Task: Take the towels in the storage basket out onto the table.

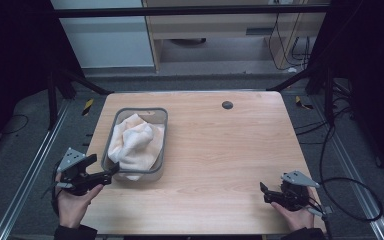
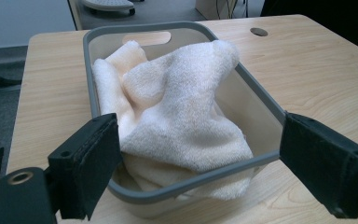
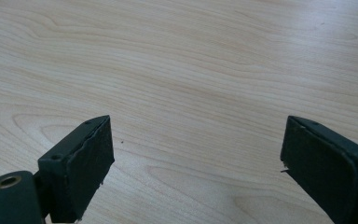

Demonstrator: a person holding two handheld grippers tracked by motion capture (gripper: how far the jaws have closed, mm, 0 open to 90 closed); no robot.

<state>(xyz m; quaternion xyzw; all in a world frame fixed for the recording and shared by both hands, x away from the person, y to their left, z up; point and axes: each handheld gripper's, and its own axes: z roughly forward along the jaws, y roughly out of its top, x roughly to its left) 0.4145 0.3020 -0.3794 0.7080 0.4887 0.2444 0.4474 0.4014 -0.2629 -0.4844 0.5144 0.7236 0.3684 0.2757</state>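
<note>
The cream towel lies crumpled in the grey basket at nine o'clock on the worktop. It looks soft, light and limp; pinch a raised fold. Left hand-held gripper gapes at the basket's near rim; right hand-held gripper is released, empty.

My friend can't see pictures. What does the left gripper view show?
A cream towel lies bunched in a grey plastic basket on a wooden table. The left gripper is open, its black jaws on either side of the basket's near end.
</note>
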